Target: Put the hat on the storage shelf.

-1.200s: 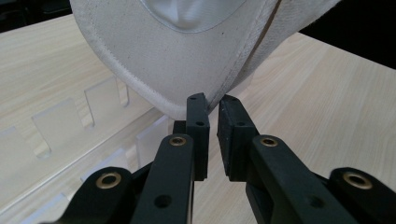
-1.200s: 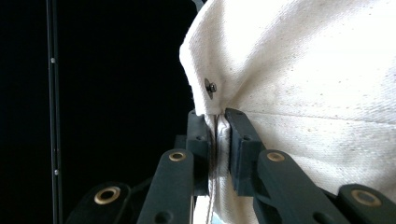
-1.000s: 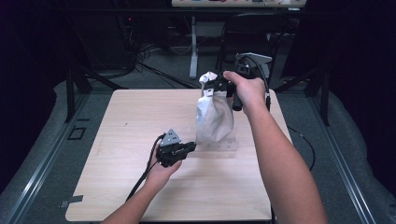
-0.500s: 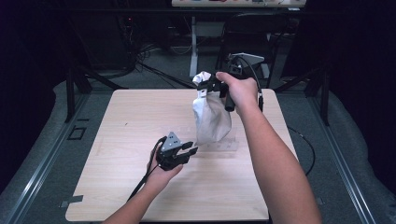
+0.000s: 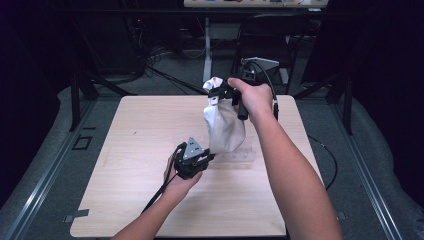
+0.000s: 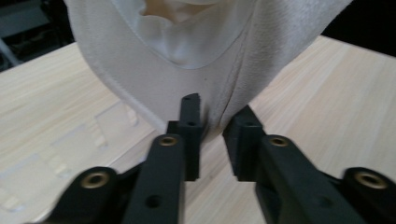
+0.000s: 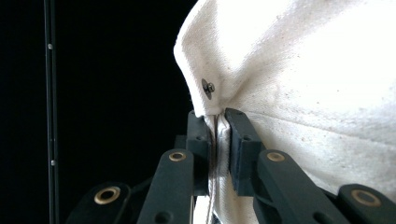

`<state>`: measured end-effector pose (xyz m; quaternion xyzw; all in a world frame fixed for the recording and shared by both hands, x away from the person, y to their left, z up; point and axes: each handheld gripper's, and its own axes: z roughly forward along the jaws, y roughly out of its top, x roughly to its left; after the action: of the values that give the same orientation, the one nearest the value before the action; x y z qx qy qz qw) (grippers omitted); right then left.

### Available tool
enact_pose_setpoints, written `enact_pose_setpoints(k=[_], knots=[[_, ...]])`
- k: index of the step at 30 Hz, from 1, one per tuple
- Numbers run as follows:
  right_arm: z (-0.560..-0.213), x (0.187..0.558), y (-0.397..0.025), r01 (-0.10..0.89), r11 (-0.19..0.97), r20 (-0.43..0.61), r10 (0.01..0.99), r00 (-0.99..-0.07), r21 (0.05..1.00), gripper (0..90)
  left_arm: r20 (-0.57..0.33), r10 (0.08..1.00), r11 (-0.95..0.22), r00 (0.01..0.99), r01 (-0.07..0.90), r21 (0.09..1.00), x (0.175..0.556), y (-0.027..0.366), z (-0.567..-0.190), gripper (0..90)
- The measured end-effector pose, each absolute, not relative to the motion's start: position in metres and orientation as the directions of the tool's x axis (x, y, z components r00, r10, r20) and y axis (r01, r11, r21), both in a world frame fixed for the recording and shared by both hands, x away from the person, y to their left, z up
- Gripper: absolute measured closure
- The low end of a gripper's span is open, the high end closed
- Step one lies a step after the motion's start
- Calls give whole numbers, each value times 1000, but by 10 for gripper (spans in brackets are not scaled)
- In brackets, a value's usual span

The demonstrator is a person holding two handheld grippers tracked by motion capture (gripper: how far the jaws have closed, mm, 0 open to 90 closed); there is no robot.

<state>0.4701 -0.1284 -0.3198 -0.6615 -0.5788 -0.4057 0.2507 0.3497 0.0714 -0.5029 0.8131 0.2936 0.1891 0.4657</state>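
Left hand-held gripper: The left hand-held gripper [image 5: 206, 161] had moved in across the pale wooden worktop [image 5: 135, 150] from its place a second before, when it sat apart to the left of the bag, and its tips were now at the bag's bottom corner.

Left jaws: In the left gripper view, the two black jaws [image 6: 215, 135] stood parted with a narrow gap, a fold of the bag's lower cloth lying between them; they had not clamped on it.

Left arm pose: The left forearm came in from the bottom edge, low and just above the worktop, with the hand wrapped around the tool and its cable trailing back toward the person.

Clear piece: A flat, transparent plastic piece [image 5: 242, 156] lay on the worktop just beside the bag's base.

Bag: The off-white canvas bag [image 5: 225, 127] hung upright over the middle of the worktop, suspended from its top, with its bottom close to the surface.

Right hand-held gripper: The right hand-held gripper [image 7: 218, 135] was clamped on the bag's upper seam, just below a small metal rivet [image 7: 208, 87].

Right arm pose: The right arm reached forward and up, the hand raised above the far part of the worktop, higher than a second before.

Meaning: Probably the left tool was about to pinch the bottom, perhaps to stretch or turn the bag.
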Motion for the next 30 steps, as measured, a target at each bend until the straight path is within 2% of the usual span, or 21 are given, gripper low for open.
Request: enact_pose_setpoints(k=[5, 11, 15, 23, 25, 30], knots=[[-319, 469, -128, 968, -200, 822, 570, -12, 153, 800, 43, 658, -395, 752, 296, 870, 348, 74, -504, 820], [-314, 466, -129, 965, -184, 824, 565, -50, 186, 719, 38, 674, -377, 738, 300, 876, 349, 81, -509, 843], [-310, 464, -130, 960, -183, 816, 573, -72, 214, 700, 36, 682, -376, 731, 308, 874, 348, 86, -512, 853], [-306, 463, -140, 956, -196, 816, 574, -70, 220, 695, -30, 696, -339, 718, 365, 867, 349, 99, -527, 842], [-305, 462, -143, 954, -199, 812, 580, -70, 224, 695, -74, 695, -301, 715, 382, 874, 349, 105, -533, 843], [-306, 460, -147, 954, -198, 807, 586, -68, 224, 693, -64, 691, -305, 720, 370, 878, 346, 106, -539, 845]])
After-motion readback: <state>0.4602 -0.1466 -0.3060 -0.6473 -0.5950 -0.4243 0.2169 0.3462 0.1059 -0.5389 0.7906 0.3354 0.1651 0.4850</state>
